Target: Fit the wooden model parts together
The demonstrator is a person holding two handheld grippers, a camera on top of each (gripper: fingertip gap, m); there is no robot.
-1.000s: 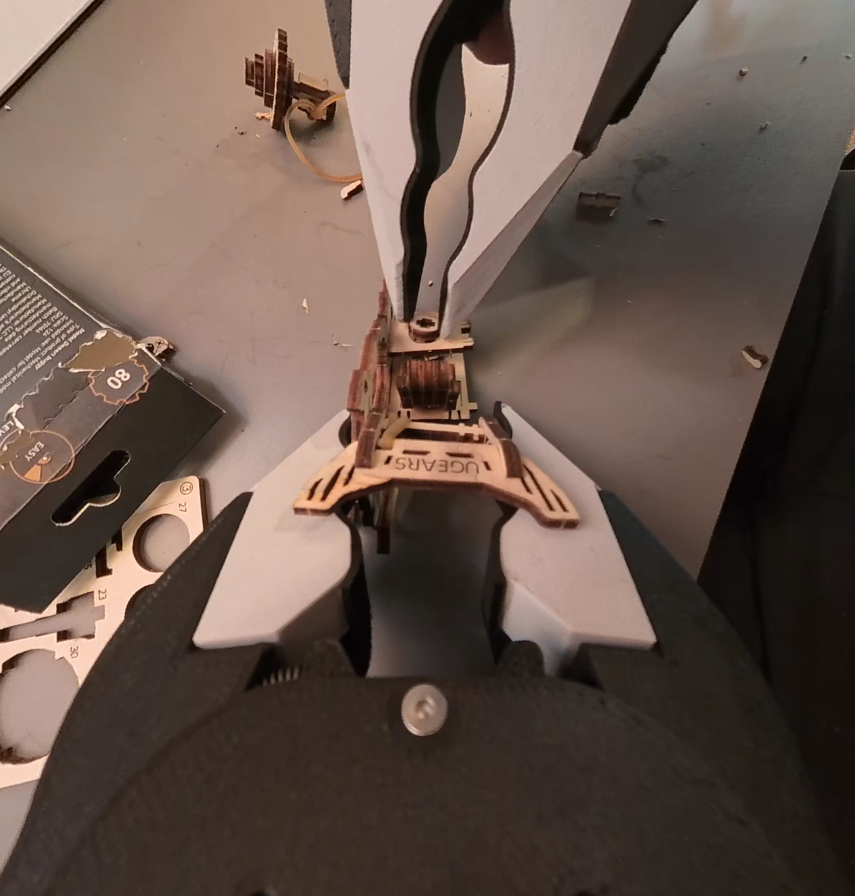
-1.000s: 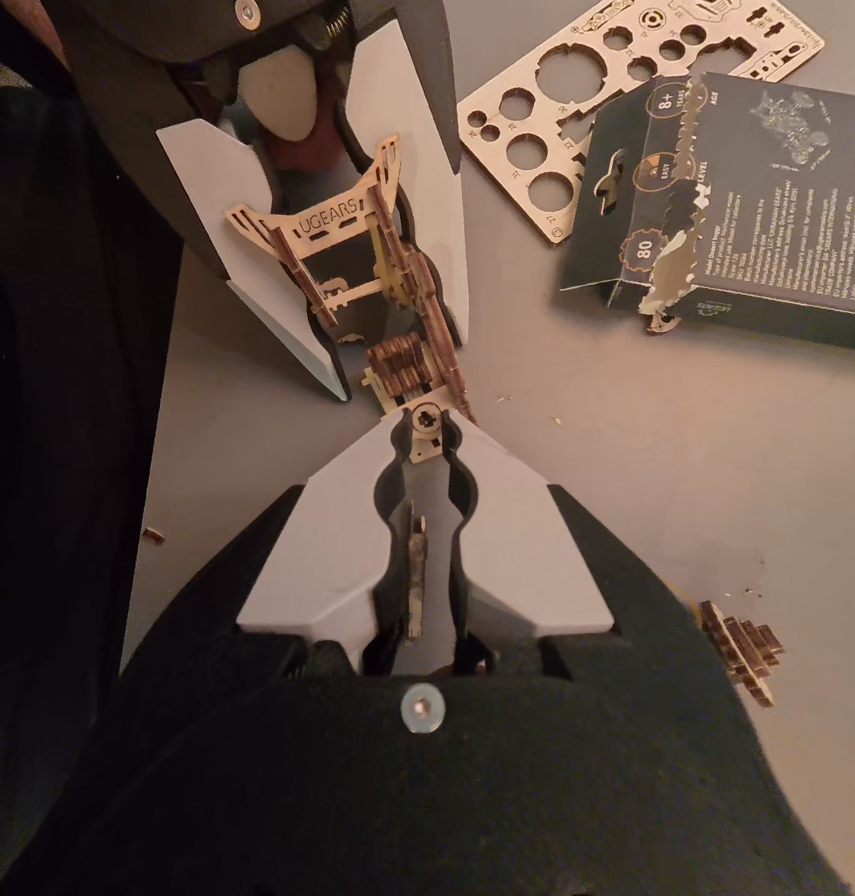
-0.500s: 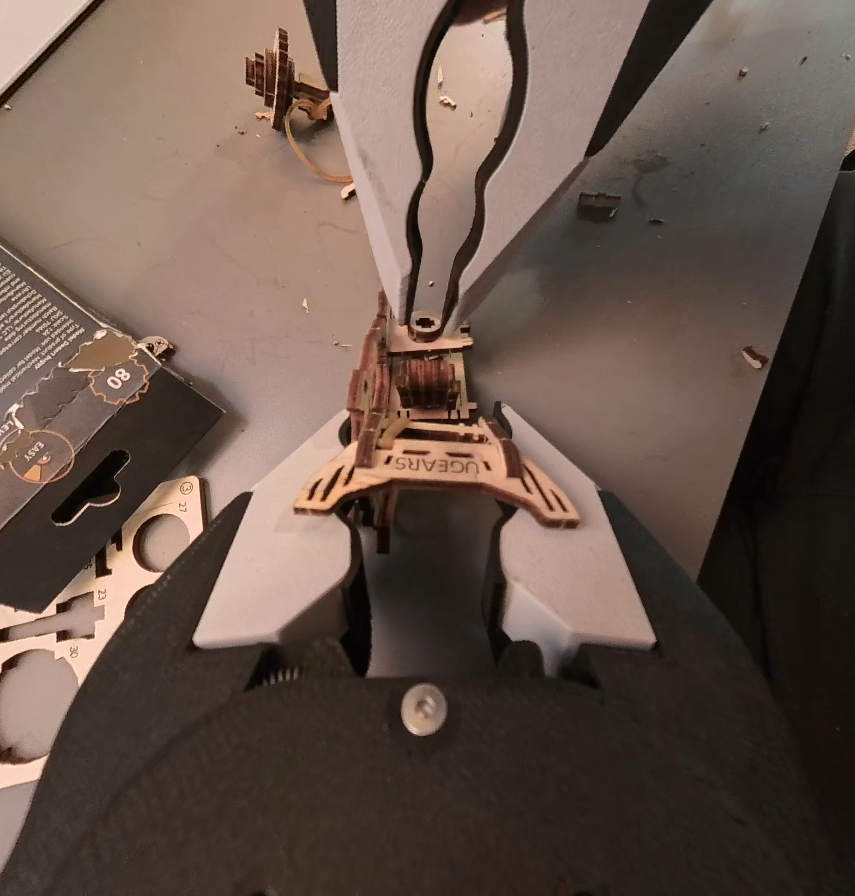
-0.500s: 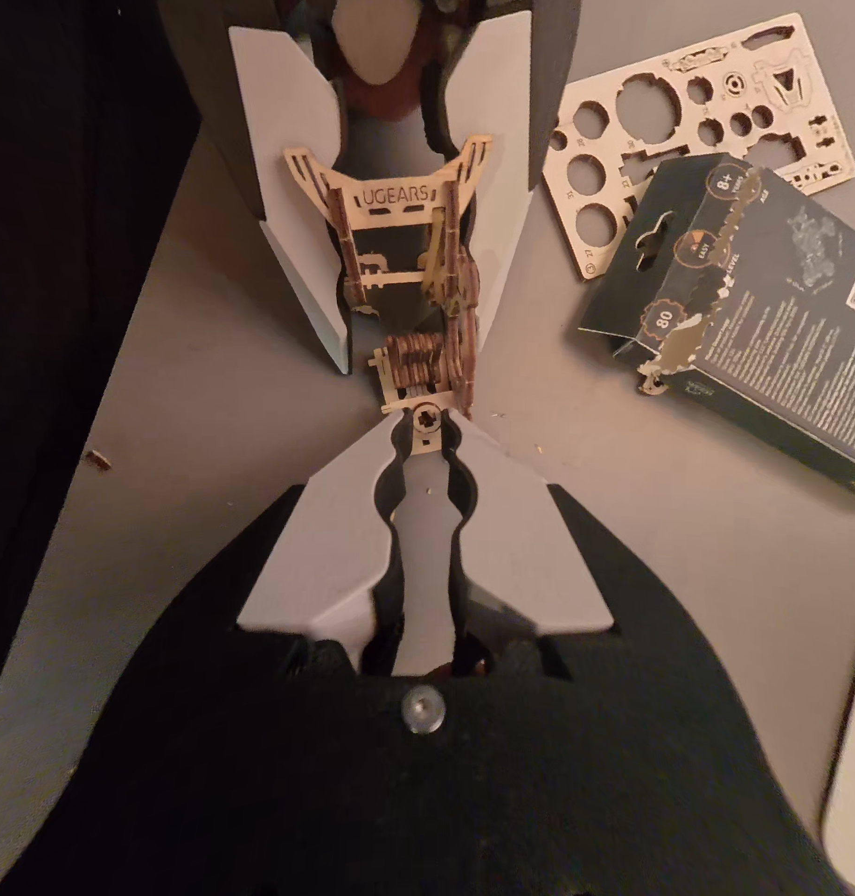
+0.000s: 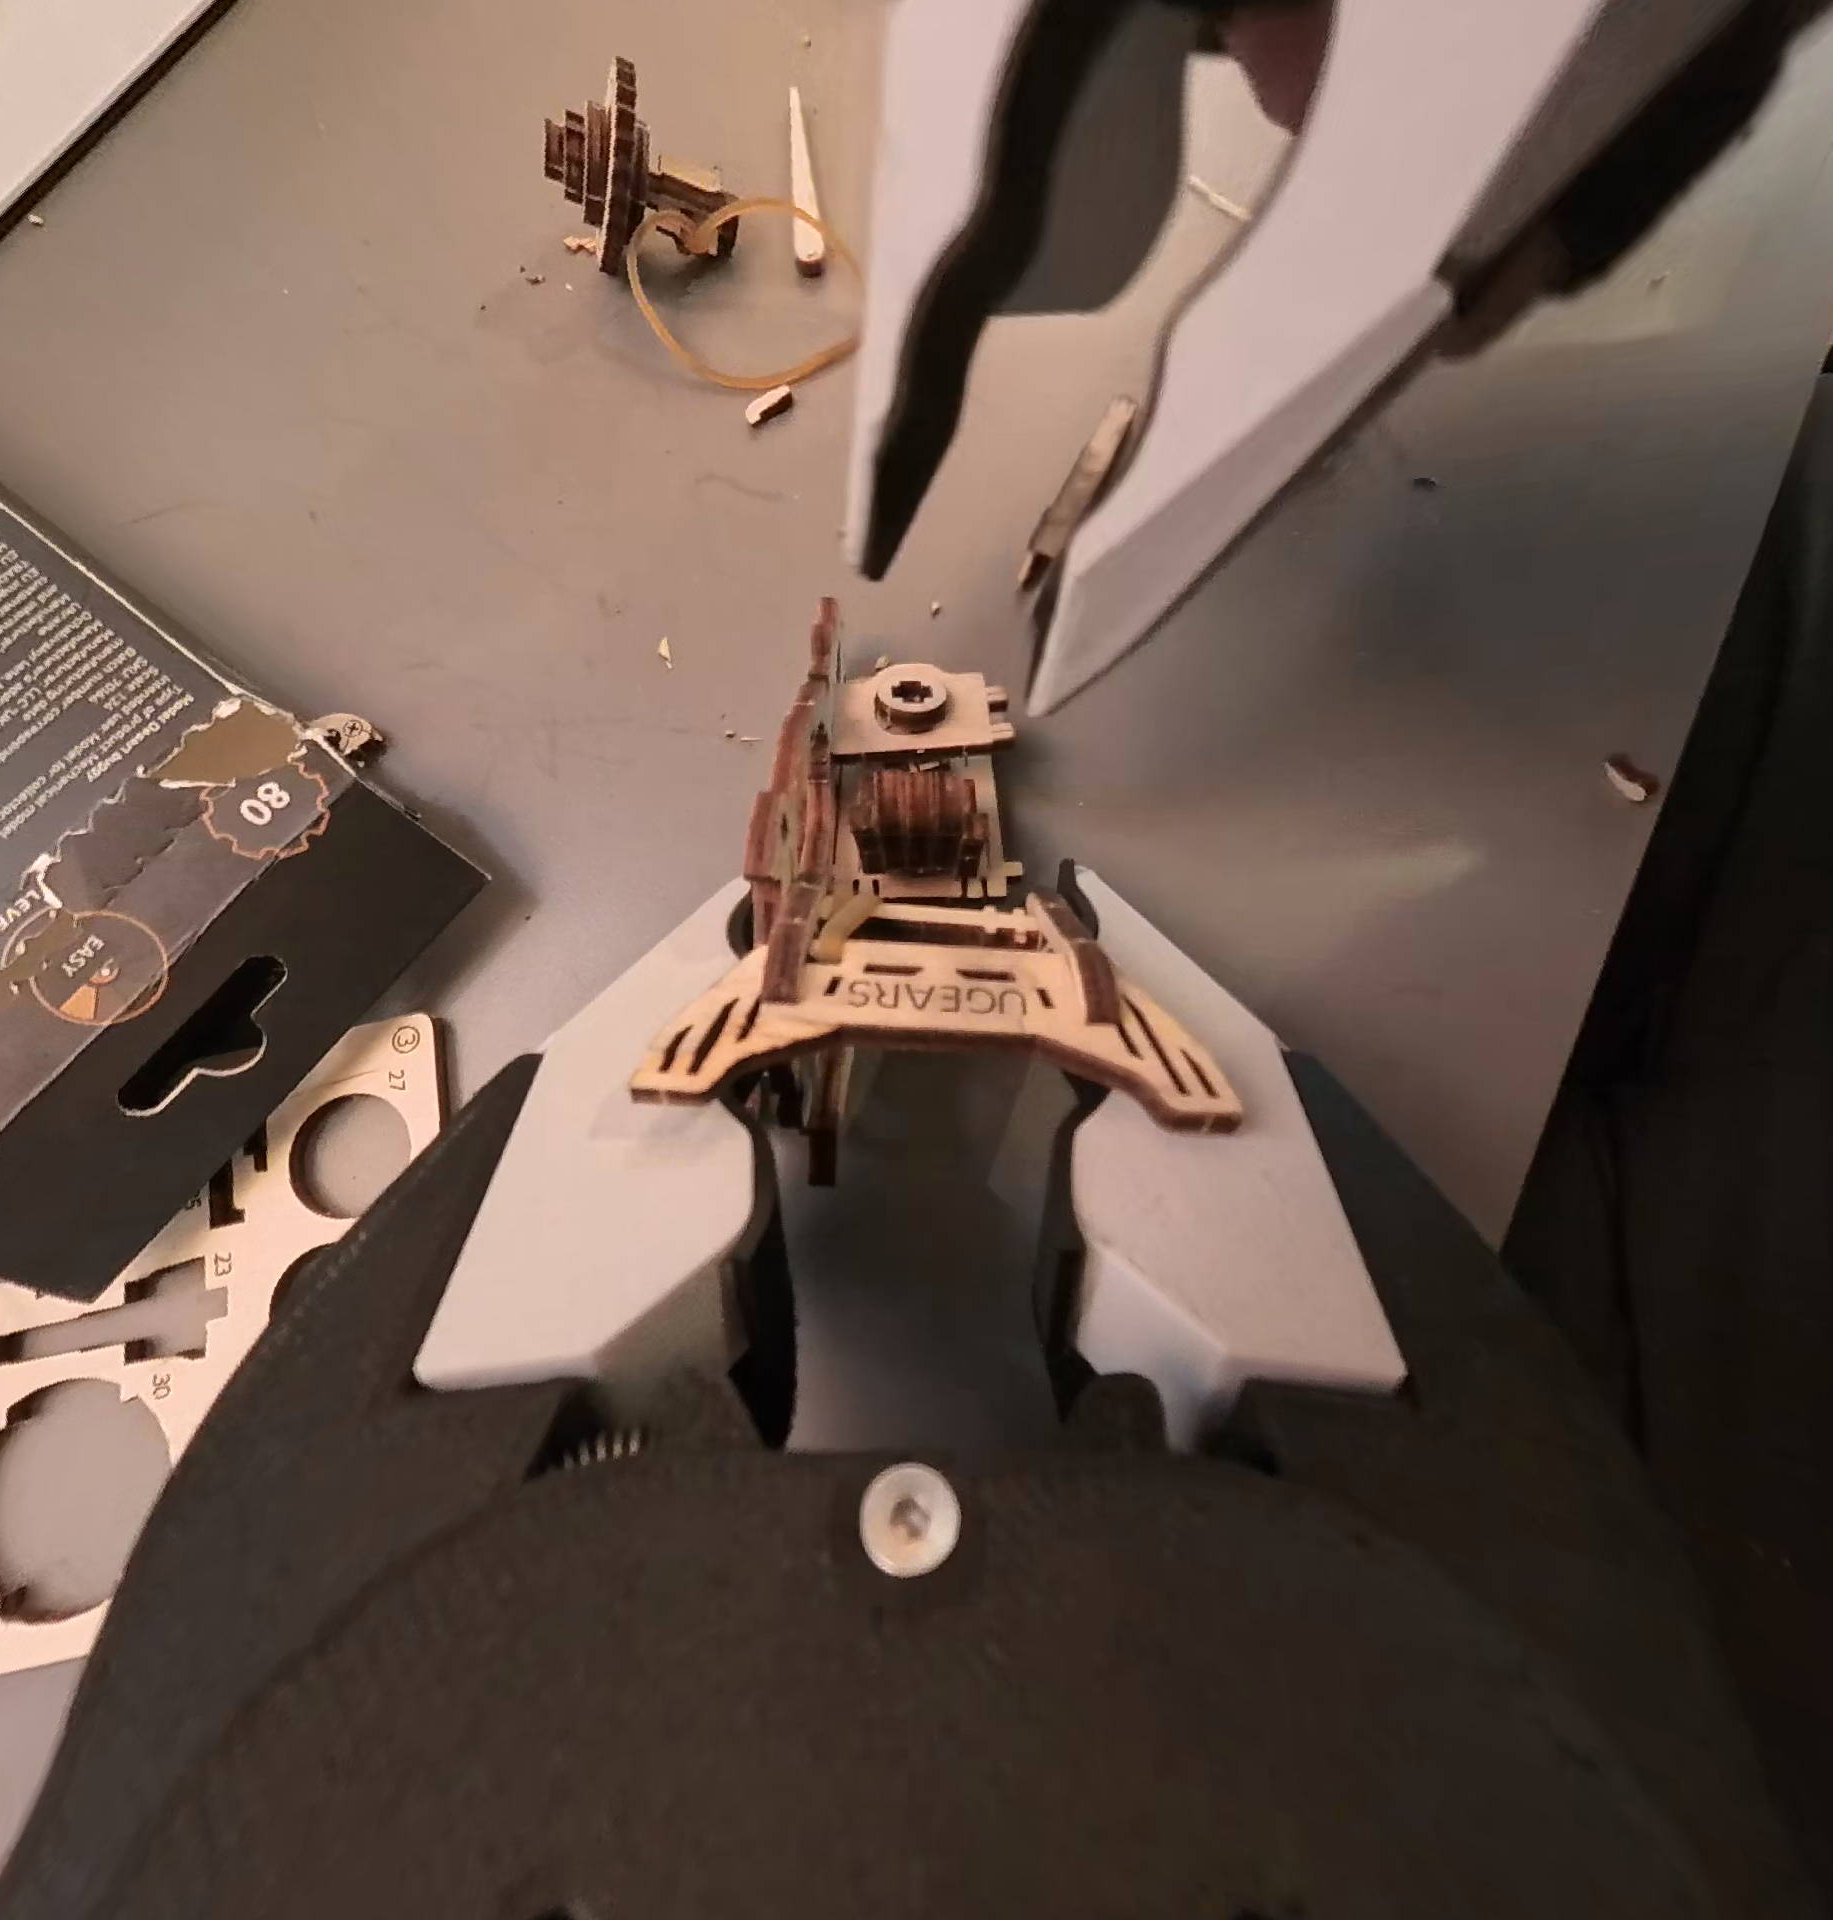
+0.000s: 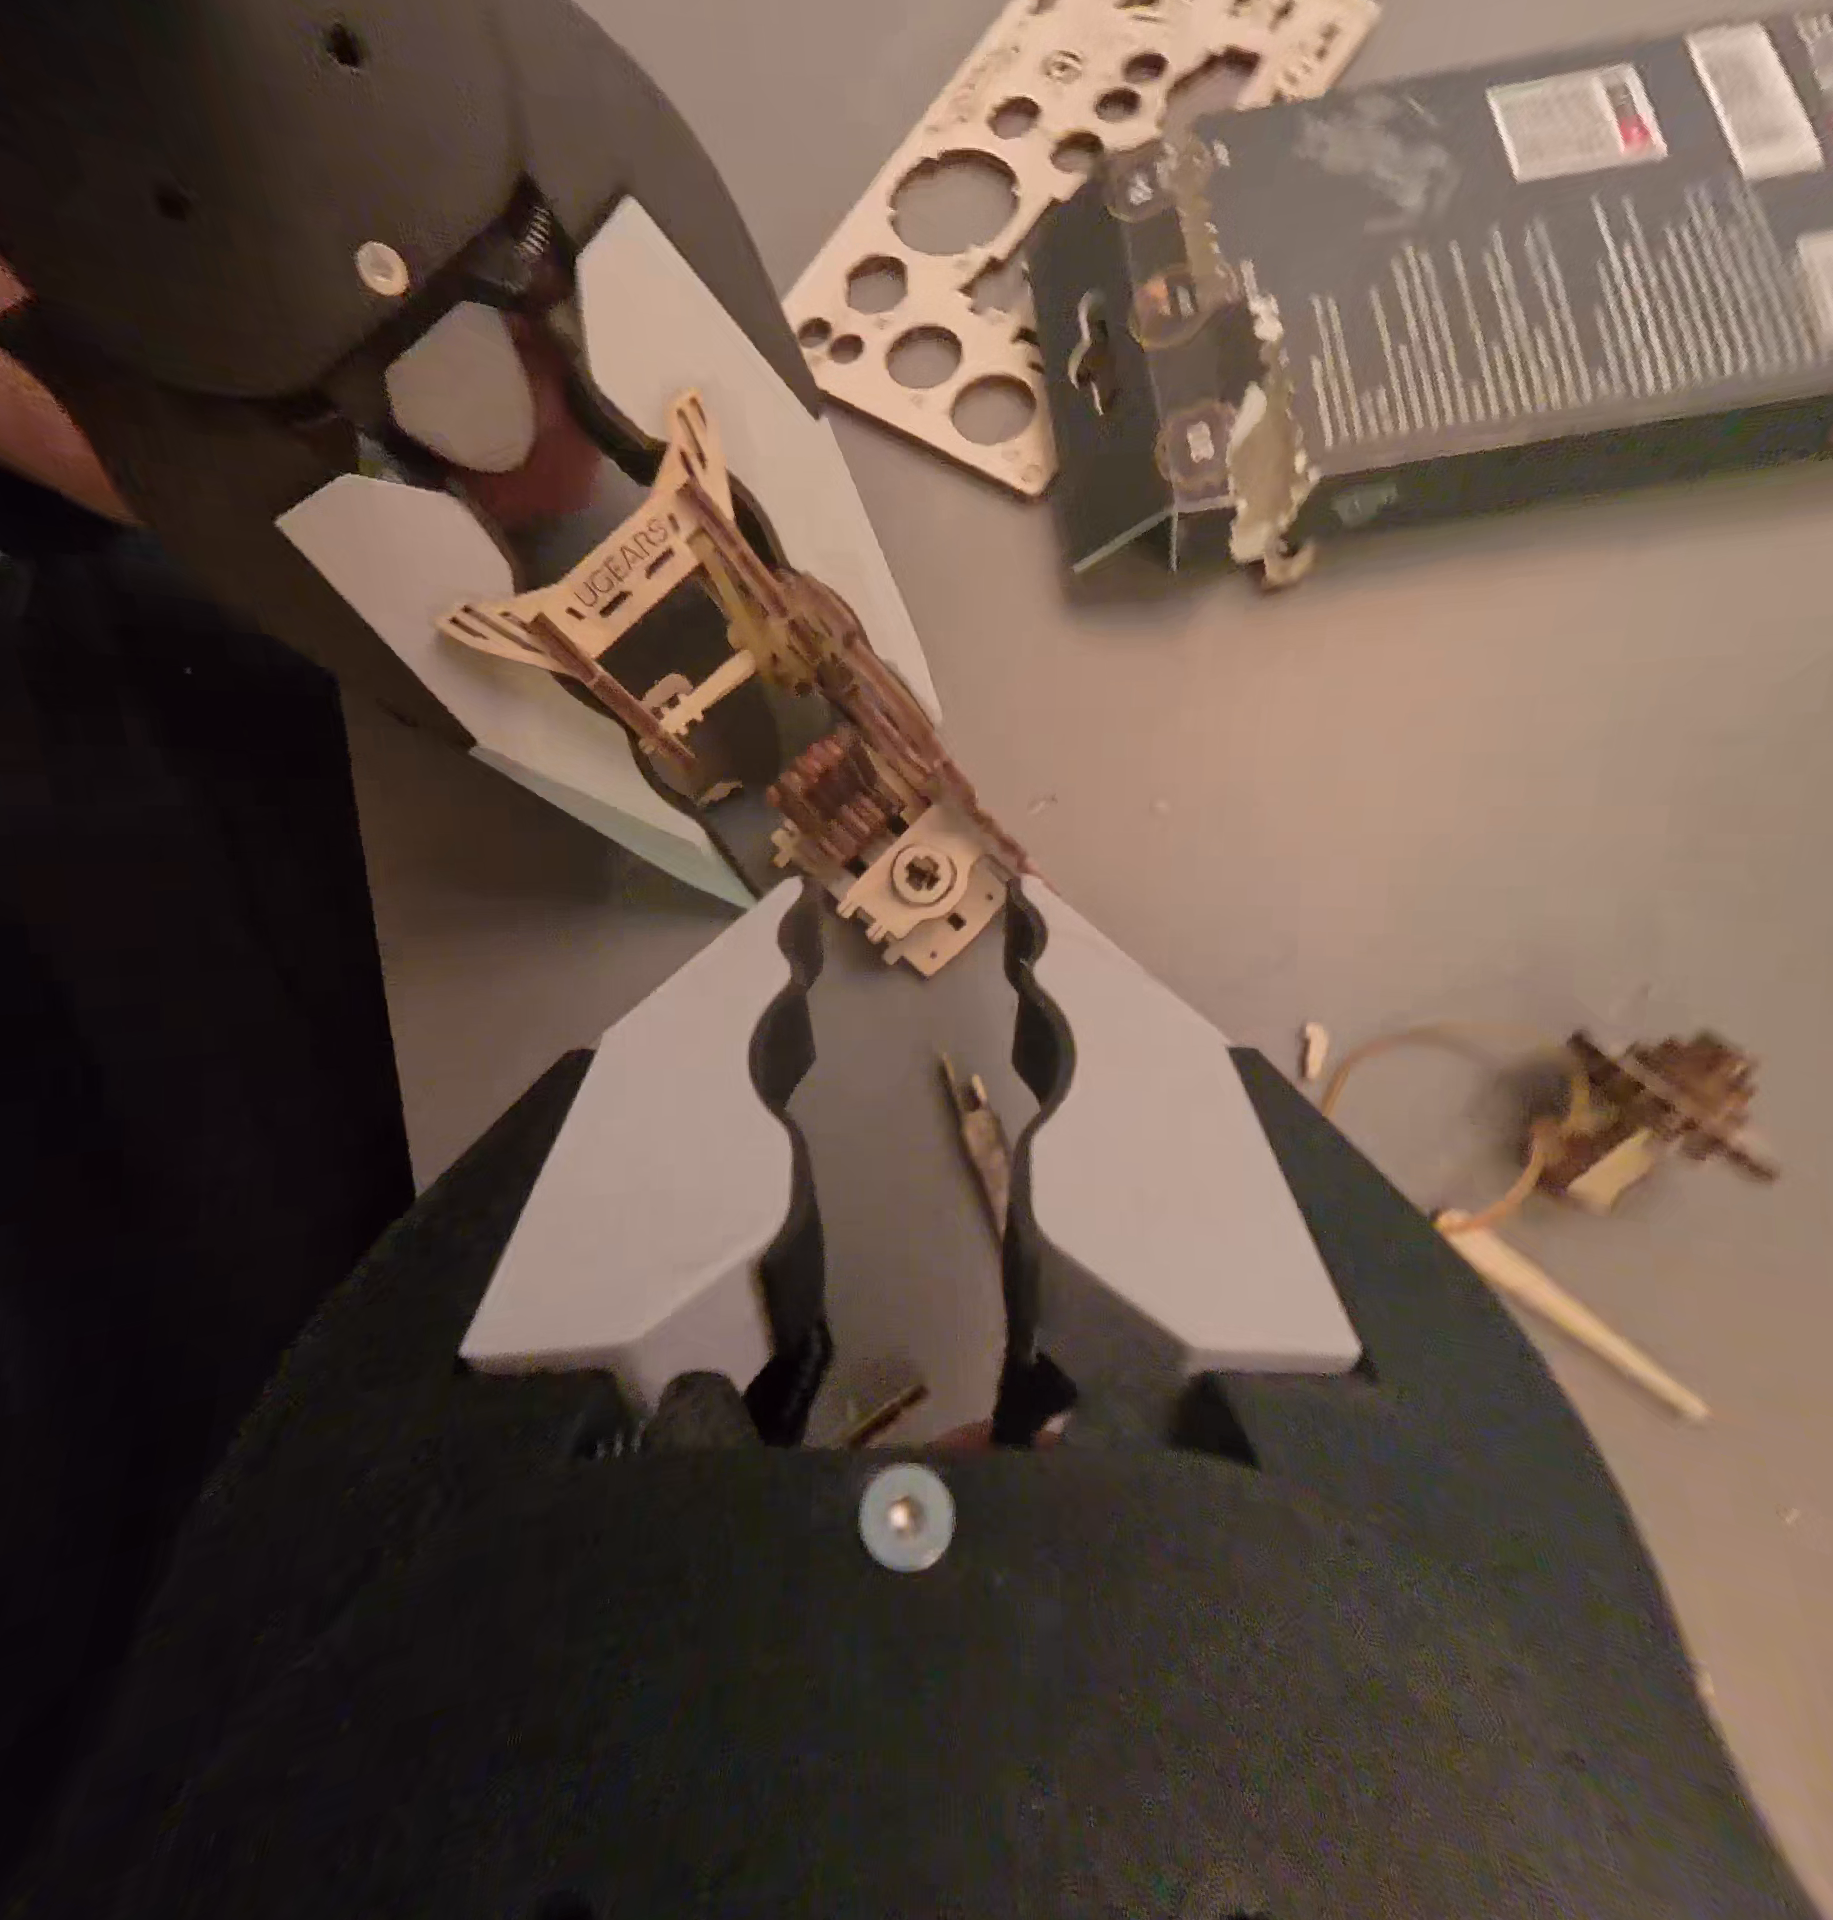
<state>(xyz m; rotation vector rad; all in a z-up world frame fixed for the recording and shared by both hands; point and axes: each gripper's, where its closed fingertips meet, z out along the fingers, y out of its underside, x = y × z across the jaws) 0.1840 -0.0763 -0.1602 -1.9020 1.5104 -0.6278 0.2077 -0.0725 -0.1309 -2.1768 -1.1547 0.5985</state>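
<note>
The pale laser-cut wooden model point(image 5: 891, 914) is being clamped steady by the left gripper point(image 5: 912, 1049); the right gripper point(image 6: 907, 925) jaws are being held released beside its end plate.

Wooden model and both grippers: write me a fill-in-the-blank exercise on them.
1. The wooden model is held by the ____ gripper.
2. The right gripper is ____ and grips nothing.
3. A rubber band lies around the small ____ assembly on the table.
4. The torn box partly covers a punched-out wooden ____.

Missing words: left; open; wooden; sheet
</note>
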